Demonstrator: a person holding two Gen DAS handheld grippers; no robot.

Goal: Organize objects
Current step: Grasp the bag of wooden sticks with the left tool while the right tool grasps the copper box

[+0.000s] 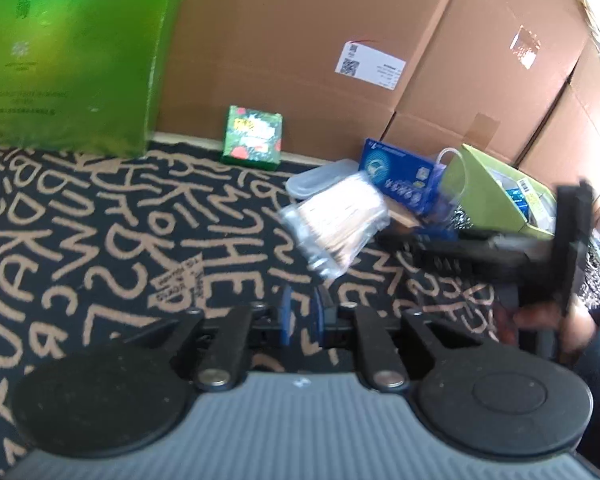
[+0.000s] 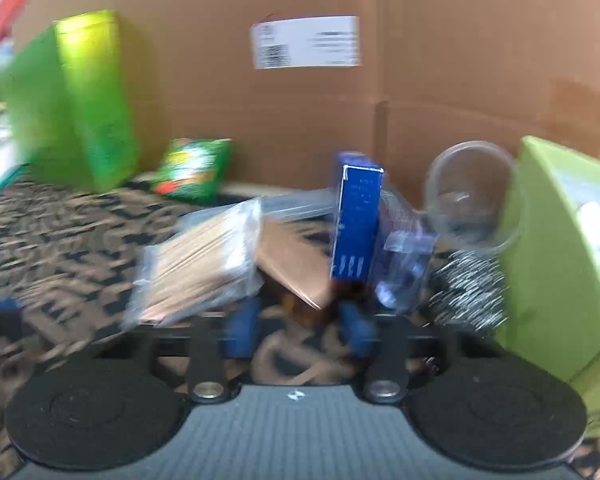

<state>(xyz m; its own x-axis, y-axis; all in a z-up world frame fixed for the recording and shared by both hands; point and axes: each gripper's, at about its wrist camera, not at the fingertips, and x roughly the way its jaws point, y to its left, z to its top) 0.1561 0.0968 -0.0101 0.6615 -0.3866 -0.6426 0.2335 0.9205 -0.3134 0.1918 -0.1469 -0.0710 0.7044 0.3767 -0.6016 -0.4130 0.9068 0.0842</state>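
A clear bag of wooden sticks (image 1: 336, 220) (image 2: 198, 264) lies on the lettered carpet beside a blue box (image 1: 398, 178) (image 2: 358, 220), a clear lidded tub (image 1: 320, 178), a clear cup (image 2: 470, 194), a steel scourer (image 2: 466, 288) and a lime green bin (image 1: 496, 196) (image 2: 540, 264). My left gripper (image 1: 302, 314) hovers over bare carpet, its blue fingers close together with a narrow gap and nothing between them. My right gripper (image 2: 300, 330) is open and empty, just short of the pile; it shows in the left wrist view (image 1: 396, 242).
Large cardboard boxes (image 1: 340, 40) stand along the back. A tall green box (image 1: 68, 52) (image 2: 76, 100) stands at left. A small green patterned packet (image 1: 252, 136) (image 2: 192, 170) leans on the cardboard. A flat brown card (image 2: 296, 264) lies under the pile.
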